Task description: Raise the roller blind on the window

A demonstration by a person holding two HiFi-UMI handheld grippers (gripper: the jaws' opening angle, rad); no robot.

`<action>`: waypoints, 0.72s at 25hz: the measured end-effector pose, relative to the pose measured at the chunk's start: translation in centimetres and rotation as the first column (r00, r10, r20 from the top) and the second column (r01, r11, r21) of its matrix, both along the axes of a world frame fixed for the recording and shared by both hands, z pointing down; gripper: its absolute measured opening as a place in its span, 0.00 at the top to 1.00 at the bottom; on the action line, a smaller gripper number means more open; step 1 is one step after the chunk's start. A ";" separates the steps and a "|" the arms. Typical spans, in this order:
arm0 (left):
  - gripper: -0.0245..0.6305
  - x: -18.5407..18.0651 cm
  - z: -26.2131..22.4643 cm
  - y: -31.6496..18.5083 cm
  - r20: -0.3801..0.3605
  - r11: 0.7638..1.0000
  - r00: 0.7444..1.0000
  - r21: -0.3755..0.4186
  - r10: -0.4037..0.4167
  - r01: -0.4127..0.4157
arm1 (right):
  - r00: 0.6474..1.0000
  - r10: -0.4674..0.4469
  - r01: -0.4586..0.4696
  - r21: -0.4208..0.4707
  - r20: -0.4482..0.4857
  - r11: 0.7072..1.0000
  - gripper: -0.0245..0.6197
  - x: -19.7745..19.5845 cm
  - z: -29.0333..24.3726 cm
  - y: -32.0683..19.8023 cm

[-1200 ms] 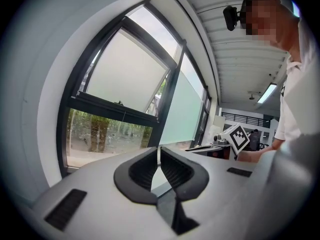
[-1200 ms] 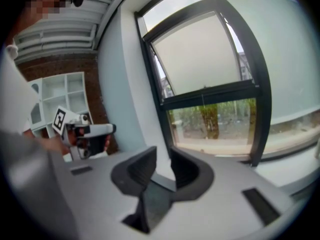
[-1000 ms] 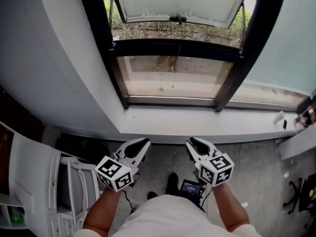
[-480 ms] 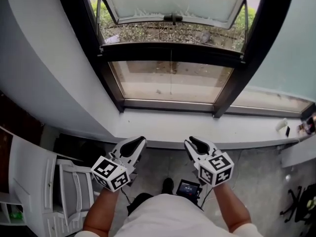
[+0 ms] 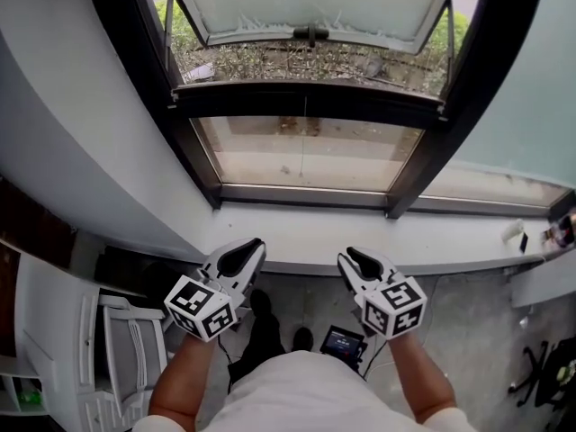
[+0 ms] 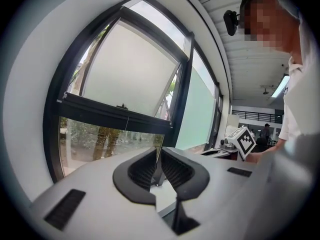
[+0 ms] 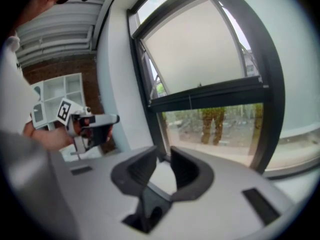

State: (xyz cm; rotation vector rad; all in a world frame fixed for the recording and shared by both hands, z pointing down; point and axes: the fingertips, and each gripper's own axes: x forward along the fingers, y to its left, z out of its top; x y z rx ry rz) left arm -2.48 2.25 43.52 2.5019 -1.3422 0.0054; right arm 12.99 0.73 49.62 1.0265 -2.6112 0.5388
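Hanging cord, well beyond right claw

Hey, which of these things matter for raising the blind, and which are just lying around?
For the job: window; thin cord hanging at its middle.
Just lying about: white rack; small screen on the floor; small white thing on the sill.

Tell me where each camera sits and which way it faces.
Head view: on the head, steeply down at the sill; forearms, left gripper, right gripper show.
Left gripper view: on that gripper, facing the window; its empty jaws, just opening slightly, and the right gripper show.
Right gripper view: on that gripper, facing the window; open jaws, left gripper show.
All share the tilted sash.
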 end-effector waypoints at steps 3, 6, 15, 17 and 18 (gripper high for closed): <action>0.92 0.0 0.2 -1.8 0.001 1.000 1.000 0.005 0.028 -0.028 | 1.000 0.021 -0.021 0.013 -0.007 1.000 0.84 -0.1 -0.1 -1.6; 0.92 -0.3 0.2 -3.7 0.005 0.999 0.999 0.013 0.050 -0.050 | 0.999 0.045 -0.044 0.018 -0.013 0.999 0.84 -0.5 -0.2 -3.2; 0.86 -4.3 -0.3 -10.8 0.020 0.995 0.995 0.018 0.101 -0.101 | 0.994 0.107 -0.107 0.020 -0.029 0.994 0.84 -3.7 -0.6 -9.2; 0.84 -5.3 -0.4 -12.5 0.023 0.994 0.994 0.018 0.109 -0.109 | 0.992 0.123 -0.122 0.023 -0.032 0.992 0.84 -4.6 -0.9 -10.5; 0.84 -5.7 -0.5 -13.2 0.024 0.993 0.993 0.017 0.115 -0.116 | 0.991 0.130 -0.130 0.026 -0.034 0.991 0.84 -5.0 -1.0 -11.1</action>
